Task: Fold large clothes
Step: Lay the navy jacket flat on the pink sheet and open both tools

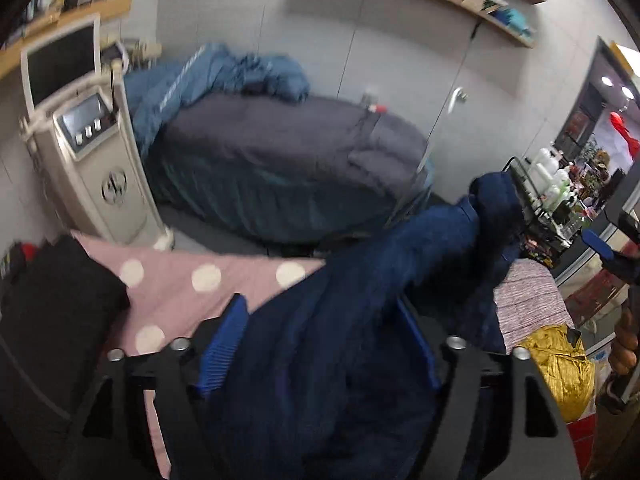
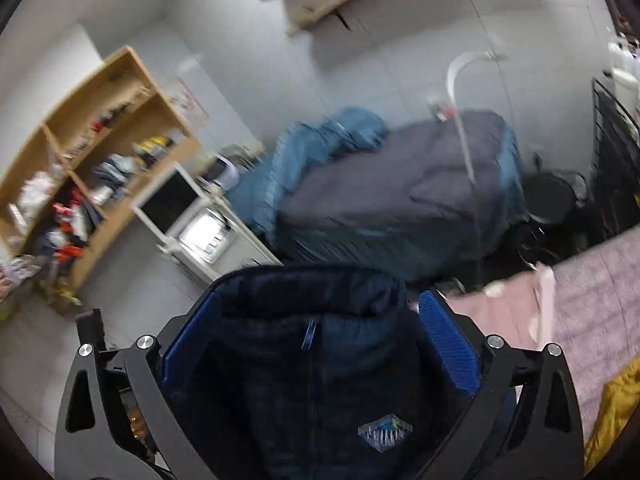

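Observation:
A dark navy padded jacket (image 1: 360, 280) lies across a pink sheet with white dots (image 1: 180, 280). In the left wrist view its bulk fills the gap between the spread blue pads of my left gripper (image 1: 320, 304), and a sleeve or hood rises toward the right. My right gripper (image 2: 322, 296) stands wide open around the jacket's collar end (image 2: 320, 380), where a zip pull and a small logo patch show. I cannot see either pair of pads pressing the fabric. The right gripper's blue pad (image 1: 600, 248) and a hand also appear at the left view's right edge.
A black garment (image 1: 52, 300) lies at the left on the sheet, with a grey striped cloth (image 1: 524, 300) and a gold one (image 1: 560, 364) at the right. Behind stand a white machine with a screen (image 1: 92, 160), a grey-covered bed (image 1: 280, 148) and a cart of bottles (image 1: 552, 184).

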A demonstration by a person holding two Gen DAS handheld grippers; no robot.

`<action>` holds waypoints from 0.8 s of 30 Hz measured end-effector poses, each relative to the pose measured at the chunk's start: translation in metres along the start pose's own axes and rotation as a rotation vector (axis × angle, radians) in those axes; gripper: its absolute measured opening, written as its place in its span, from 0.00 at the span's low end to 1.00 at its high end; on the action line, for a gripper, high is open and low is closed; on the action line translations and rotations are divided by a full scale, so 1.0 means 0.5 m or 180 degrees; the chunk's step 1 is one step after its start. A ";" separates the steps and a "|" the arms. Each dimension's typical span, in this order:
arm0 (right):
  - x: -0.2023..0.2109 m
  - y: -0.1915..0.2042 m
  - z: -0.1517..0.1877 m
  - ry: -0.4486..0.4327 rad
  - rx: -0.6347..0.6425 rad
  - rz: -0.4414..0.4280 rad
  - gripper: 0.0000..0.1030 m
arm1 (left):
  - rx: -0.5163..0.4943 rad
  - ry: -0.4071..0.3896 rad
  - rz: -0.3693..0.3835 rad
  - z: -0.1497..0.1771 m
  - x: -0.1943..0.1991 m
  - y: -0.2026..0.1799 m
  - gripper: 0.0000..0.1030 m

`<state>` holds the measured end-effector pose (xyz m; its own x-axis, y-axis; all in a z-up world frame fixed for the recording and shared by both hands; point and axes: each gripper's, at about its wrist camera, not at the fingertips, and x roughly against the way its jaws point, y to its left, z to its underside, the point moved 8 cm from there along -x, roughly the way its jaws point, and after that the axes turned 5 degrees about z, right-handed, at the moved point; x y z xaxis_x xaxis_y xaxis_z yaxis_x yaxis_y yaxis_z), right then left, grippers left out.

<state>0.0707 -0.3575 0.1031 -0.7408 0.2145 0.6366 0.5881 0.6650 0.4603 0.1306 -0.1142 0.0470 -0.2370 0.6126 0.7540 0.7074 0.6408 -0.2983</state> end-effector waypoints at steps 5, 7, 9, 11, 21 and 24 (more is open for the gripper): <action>-0.176 -0.210 0.299 0.1076 -0.0514 0.0565 0.95 | 0.0688 0.0954 -0.0276 0.262 -0.227 0.181 0.74; -0.177 -0.300 0.448 0.1404 -0.0507 0.1010 0.95 | 0.1010 0.1106 -0.0284 0.349 -0.231 0.231 0.74; -0.144 -0.357 0.548 0.1510 -0.0583 0.1185 0.95 | 0.1261 0.1064 -0.0180 0.402 -0.211 0.264 0.78; -0.104 -0.400 0.613 0.1562 -0.0650 0.1337 0.95 | 0.1410 0.0969 -0.0246 0.456 -0.166 0.298 0.86; -0.049 -0.484 0.681 0.1627 -0.1210 0.1399 0.95 | 0.1258 0.0755 -0.0681 0.507 -0.062 0.303 0.89; -0.052 -0.437 0.706 0.1757 -0.0923 0.1381 0.95 | 0.0927 0.0768 -0.0716 0.513 -0.079 0.252 0.93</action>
<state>-0.1530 -0.2558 -0.2327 -0.1985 -0.0257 0.9798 0.9080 0.3716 0.1937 0.0580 0.0611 -0.1705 -0.1770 0.3394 0.9238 0.4304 0.8709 -0.2374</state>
